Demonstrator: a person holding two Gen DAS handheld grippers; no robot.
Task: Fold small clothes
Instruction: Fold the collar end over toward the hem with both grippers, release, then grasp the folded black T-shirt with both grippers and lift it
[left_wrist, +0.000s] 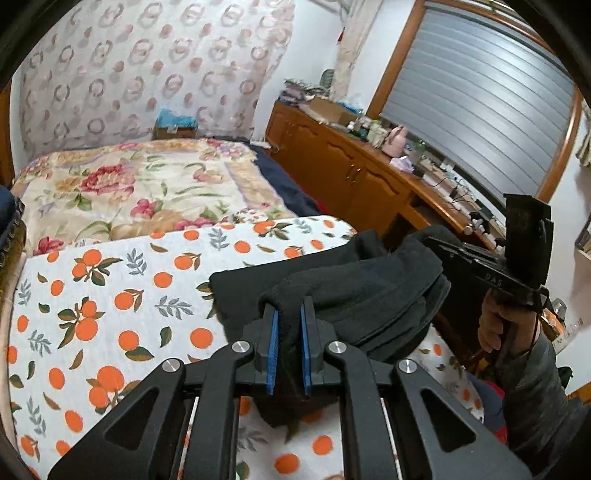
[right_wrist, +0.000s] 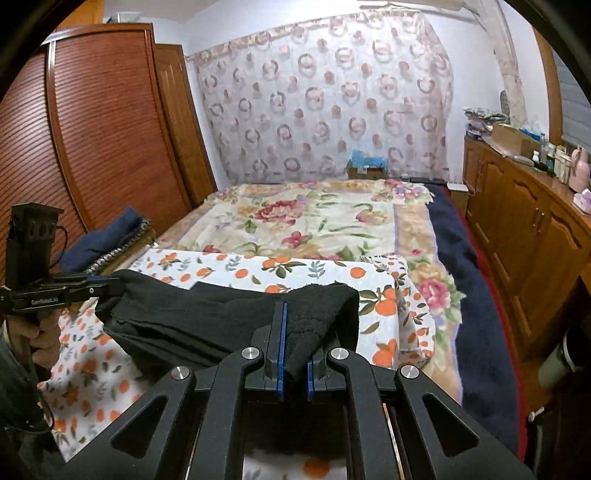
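Note:
A black garment (left_wrist: 354, 284) hangs folded between both grippers above the orange-print cloth (left_wrist: 110, 295) on the bed. My left gripper (left_wrist: 289, 314) is shut on one bunched end of it, the fabric pinched between the blue pads. My right gripper (right_wrist: 297, 321) is shut on the other end of the black garment (right_wrist: 207, 317). In the left wrist view the right gripper (left_wrist: 436, 243) enters from the right, held by a hand. In the right wrist view the left gripper (right_wrist: 114, 286) grips the garment's far left corner. The garment sags in layers between them.
A floral blanket (right_wrist: 314, 221) covers the bed beyond the orange-print cloth (right_wrist: 388, 317). Folded dark blue clothes (right_wrist: 107, 236) lie at the left by a wooden wardrobe (right_wrist: 92, 129). A wooden cabinet (left_wrist: 351, 166) with clutter runs along the right. A patterned curtain (right_wrist: 325, 103) hangs behind.

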